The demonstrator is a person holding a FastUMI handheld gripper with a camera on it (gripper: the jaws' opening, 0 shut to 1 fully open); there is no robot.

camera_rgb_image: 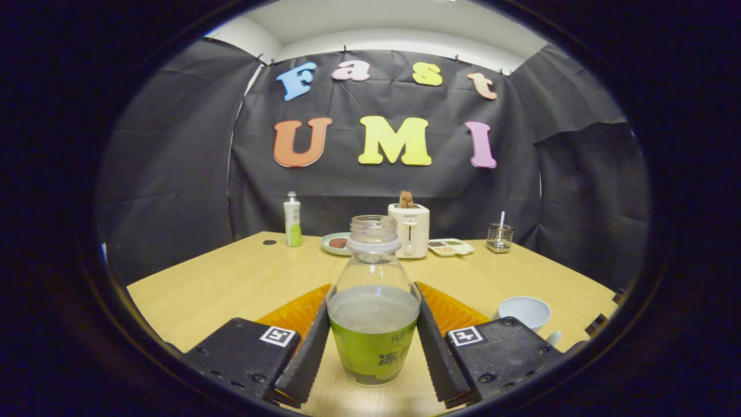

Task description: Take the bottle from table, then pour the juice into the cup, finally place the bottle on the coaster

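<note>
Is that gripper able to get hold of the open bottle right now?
Probably yes: the open bottle stands between the gripper fingers, which flank its sides closely. Nothing lies between them; whether they press yet is unclear.

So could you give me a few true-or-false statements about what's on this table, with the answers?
1. The bottle between the jaws has no cap on. True.
2. The gripper is closed on the cup. False: its jaws sit on either side of the bottle, and the cup stands apart, off to the right.
3. The bottle is full to the neck. False: liquid reaches only partway up.
4. A toaster stands at the far side of the table, beyond the bottle. True.
5. The bottle lies on its side. False: it stands upright.
</note>
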